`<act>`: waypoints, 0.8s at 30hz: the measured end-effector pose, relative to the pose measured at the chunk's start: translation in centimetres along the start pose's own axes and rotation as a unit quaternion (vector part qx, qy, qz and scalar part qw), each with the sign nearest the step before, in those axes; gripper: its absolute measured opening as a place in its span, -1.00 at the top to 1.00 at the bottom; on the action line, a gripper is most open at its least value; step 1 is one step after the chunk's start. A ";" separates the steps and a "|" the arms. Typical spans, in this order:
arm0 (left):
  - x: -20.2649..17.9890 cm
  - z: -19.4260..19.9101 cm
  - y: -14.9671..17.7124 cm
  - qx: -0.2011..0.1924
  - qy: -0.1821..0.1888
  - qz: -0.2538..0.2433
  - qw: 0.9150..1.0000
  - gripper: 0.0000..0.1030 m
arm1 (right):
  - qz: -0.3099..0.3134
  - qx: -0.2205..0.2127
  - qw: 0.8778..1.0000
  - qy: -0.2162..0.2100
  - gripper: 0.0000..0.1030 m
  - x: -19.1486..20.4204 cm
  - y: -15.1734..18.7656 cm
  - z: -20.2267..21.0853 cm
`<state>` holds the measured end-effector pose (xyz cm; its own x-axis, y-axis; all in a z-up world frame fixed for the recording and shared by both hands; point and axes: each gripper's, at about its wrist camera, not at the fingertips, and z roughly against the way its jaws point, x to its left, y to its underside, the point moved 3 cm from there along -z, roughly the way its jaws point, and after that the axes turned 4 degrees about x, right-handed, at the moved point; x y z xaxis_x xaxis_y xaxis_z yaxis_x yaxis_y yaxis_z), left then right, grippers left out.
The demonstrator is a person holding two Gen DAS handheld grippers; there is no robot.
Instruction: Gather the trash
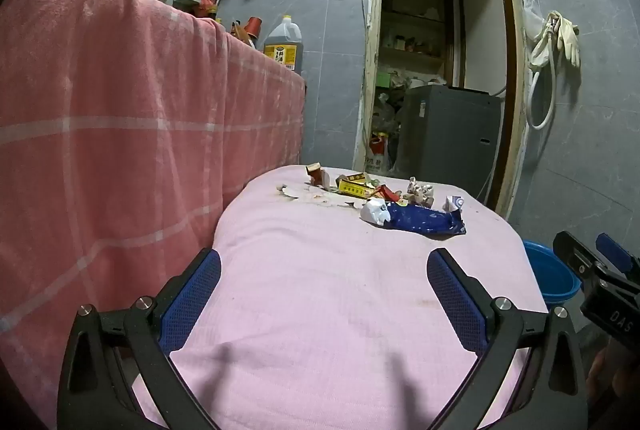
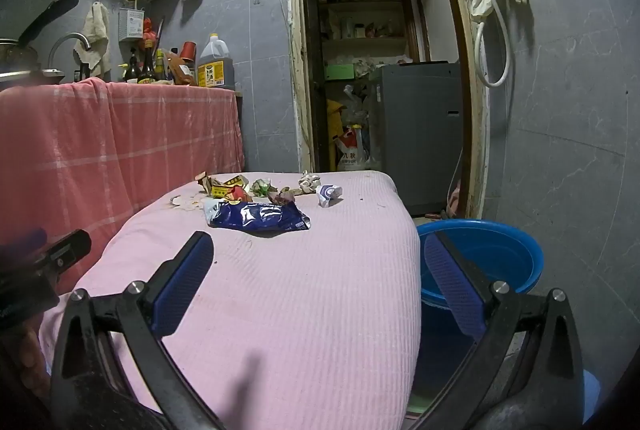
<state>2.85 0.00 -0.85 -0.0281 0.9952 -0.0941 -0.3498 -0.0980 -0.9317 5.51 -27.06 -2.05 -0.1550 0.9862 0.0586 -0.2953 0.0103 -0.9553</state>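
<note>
A heap of trash lies at the far end of a pink-covered table (image 1: 320, 290) (image 2: 300, 290). It holds a blue snack wrapper (image 1: 424, 220) (image 2: 260, 216), a yellow and red packet (image 1: 354, 186) (image 2: 224, 190), crumpled paper balls (image 1: 420, 190) (image 2: 310, 182) and a small white and blue wrapper (image 1: 454, 204) (image 2: 329, 194). My left gripper (image 1: 324, 290) is open and empty above the near part of the table. My right gripper (image 2: 318, 270) is open and empty over the table's right edge. A blue basin (image 2: 488, 262) (image 1: 554, 276) stands on the floor to the right of the table.
A counter draped in a pink checked cloth (image 1: 120, 130) (image 2: 120, 134) stands to the left, with bottles and an oil jug (image 2: 215, 68) on it. A doorway behind the table opens on a grey appliance (image 2: 416, 134). Gloves and a hose (image 2: 496, 2) hang on the right wall.
</note>
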 end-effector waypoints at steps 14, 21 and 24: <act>0.0 0.0 0.0 0.002 0.000 0.003 1.000 -0.97 | 0.001 -0.004 1.000 0.000 -1.00 0.0 0.0 0.1; 0.0 0.0 0.0 0.002 0.001 0.004 1.000 -0.97 | 0.000 -0.004 1.000 0.000 -1.00 0.0 0.0 0.1; 0.0 -0.1 -0.1 0.002 0.001 0.003 1.000 -0.97 | 0.001 -0.004 1.000 0.000 -1.00 0.0 0.0 0.0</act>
<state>2.96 0.05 -0.82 -0.0290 0.9945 -0.1006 -0.3525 -0.1043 -0.9300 5.47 -27.02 -2.00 -0.1554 0.9862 0.0576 -0.2877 0.0106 -0.9577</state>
